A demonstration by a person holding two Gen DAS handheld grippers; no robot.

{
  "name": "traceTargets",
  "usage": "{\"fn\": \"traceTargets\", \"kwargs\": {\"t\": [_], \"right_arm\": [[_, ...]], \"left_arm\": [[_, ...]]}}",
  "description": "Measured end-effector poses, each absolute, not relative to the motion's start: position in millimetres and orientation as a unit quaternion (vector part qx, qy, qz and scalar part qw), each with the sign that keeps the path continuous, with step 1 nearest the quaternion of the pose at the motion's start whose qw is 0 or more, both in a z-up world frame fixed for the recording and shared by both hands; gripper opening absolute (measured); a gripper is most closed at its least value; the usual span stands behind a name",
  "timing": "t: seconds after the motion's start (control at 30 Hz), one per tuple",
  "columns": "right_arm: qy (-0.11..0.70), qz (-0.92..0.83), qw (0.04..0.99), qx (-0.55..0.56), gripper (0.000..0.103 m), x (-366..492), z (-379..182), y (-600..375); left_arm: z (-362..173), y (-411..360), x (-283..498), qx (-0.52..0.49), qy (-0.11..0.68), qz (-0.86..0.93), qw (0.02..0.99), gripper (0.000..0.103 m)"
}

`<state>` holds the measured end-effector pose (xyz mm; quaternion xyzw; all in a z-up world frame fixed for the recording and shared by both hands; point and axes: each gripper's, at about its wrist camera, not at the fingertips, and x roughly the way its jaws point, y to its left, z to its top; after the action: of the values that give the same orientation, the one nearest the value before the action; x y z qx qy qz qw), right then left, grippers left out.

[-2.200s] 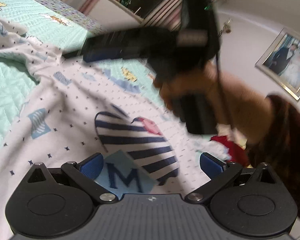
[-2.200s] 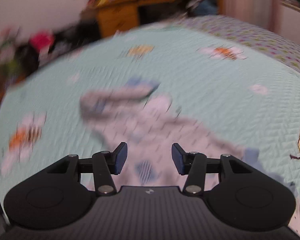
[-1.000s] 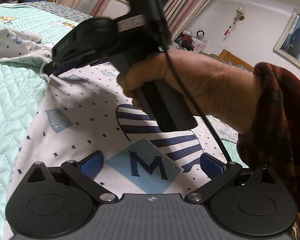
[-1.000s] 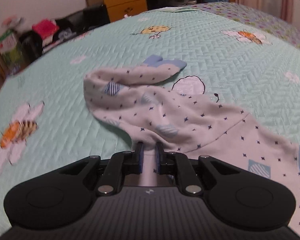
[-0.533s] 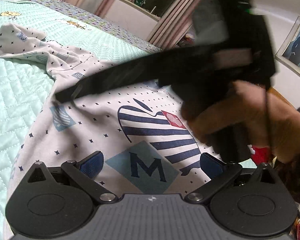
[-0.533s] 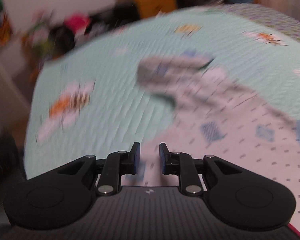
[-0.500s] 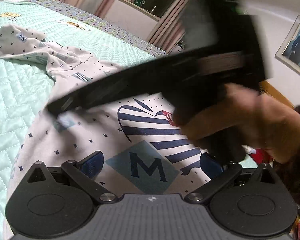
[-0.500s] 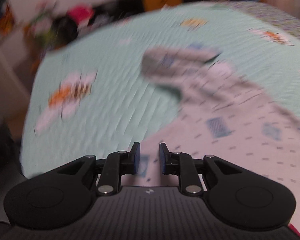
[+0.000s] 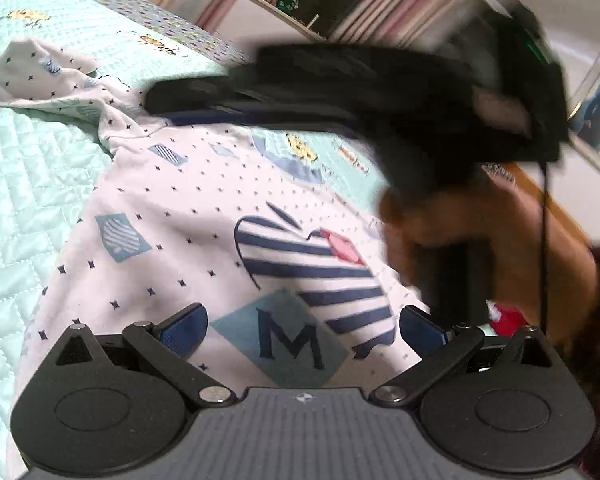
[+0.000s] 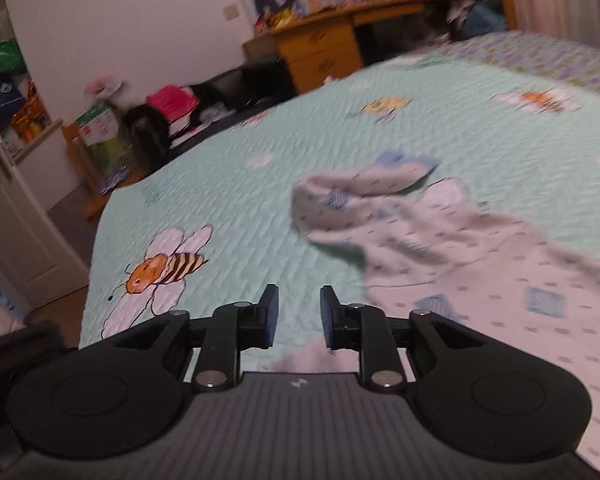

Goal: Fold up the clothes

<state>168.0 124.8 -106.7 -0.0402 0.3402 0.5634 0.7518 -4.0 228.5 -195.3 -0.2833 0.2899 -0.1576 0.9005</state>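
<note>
Lying flat on the bed (image 10: pixel 228 204), the patterned shirt (image 9: pixel 204 216) stretches ahead and rightward of the right claw (image 10: pixel 299 311), whose jaws are opening with nothing between them, while the left claw (image 9: pixel 302 322), spread wide and empty, hovers nose-down over the shirt's chest print.

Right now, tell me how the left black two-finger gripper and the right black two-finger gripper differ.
The left gripper has its jaws spread wide; the right gripper shows only a narrow gap, its jaws opening. The left gripper frames the white star-dotted shirt, its M patch between the fingers; the right gripper mostly frames mint quilted bedspread, with the shirt's edge just below. Both have blue pads and grip nothing.
</note>
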Motion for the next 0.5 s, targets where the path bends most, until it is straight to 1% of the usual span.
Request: {"fn": "traceTargets", "kwargs": {"t": [0.07, 0.13, 0.2, 0.27, 0.33, 0.4, 0.5], "right_arm": [[0.324, 0.541, 0.775, -0.030, 0.036, 161.8, -96.6, 100.8], [0.307, 0.516, 0.800, 0.004, 0.044, 154.8, -90.5, 72.8], [0.292, 0.491, 0.820, 0.039, 0.050, 144.1, -89.8, 45.4], [0.286, 0.469, 0.833, 0.066, 0.050, 130.7, -94.2, 23.1], [0.287, 0.452, 0.840, 0.083, 0.050, 116.6, -101.7, 5.3], [0.294, 0.436, 0.846, 0.089, 0.050, 103.9, -111.5, -6.2], [0.307, 0.414, 0.852, 0.096, 0.050, 87.2, -126.7, -20.7]], "left_arm": [[-190.4, 236.3, -6.7, -0.306, 0.262, -0.165, 0.900, 0.102], [-184.5, 244.8, -11.9, -0.329, 0.223, -0.176, 0.900, 0.102], [-186.0, 252.7, -9.4, -0.345, 0.214, -0.178, 0.897, 0.102], [-190.9, 260.1, -5.5, -0.358, 0.210, -0.171, 0.893, 0.098], [-199.2, 271.6, -3.4, -0.370, 0.212, -0.143, 0.893, 0.097], [-207.2, 281.7, 15.6, -0.385, 0.216, -0.124, 0.889, 0.092], [-215.4, 294.3, 19.2, -0.401, 0.223, -0.094, 0.884, 0.086]]}}
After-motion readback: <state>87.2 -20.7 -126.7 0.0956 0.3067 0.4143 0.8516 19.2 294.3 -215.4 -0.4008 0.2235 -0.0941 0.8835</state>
